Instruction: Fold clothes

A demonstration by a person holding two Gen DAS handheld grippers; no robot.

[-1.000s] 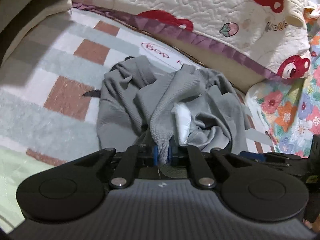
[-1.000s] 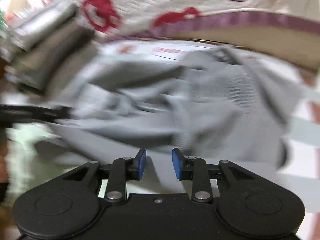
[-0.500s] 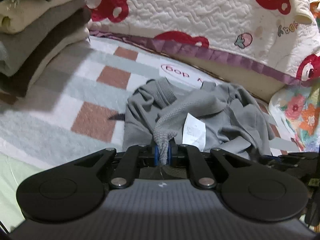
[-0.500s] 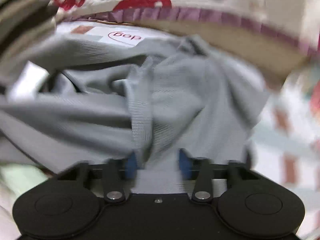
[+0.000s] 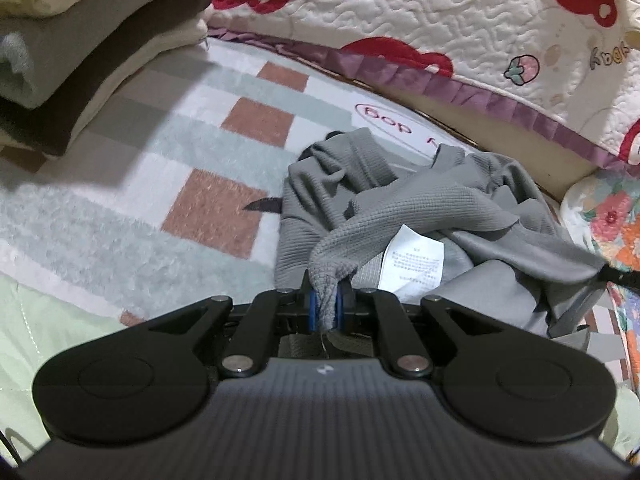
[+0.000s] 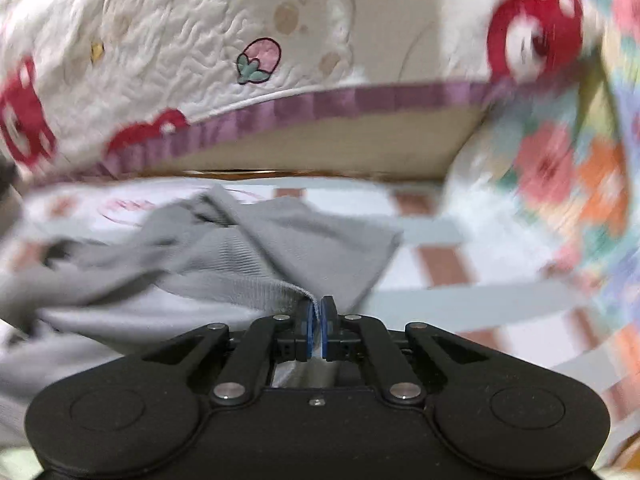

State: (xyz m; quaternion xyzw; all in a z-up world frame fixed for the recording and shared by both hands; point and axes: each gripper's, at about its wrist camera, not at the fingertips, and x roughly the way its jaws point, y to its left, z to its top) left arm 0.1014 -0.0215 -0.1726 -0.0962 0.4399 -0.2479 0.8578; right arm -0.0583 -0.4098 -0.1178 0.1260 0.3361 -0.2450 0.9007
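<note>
While the left gripper (image 5: 325, 312) pinches a bunched bit of the gray top (image 5: 404, 204), the right gripper (image 6: 316, 326) squeezes its thin edge. Cloth spreads ahead of both. Blur hides much on the right. Folded clothes (image 5: 80, 40) sit far left; a bear quilt (image 5: 460, 20) stands behind.

Soft, even indoor light — no glare. The left wrist view is fairly sharp, with a shadow beside the folded stack (image 5: 80, 52) at the blanket's (image 5: 168, 152) far-left corner. The right view smears with motion blur — fisheye curvature bends both.
</note>
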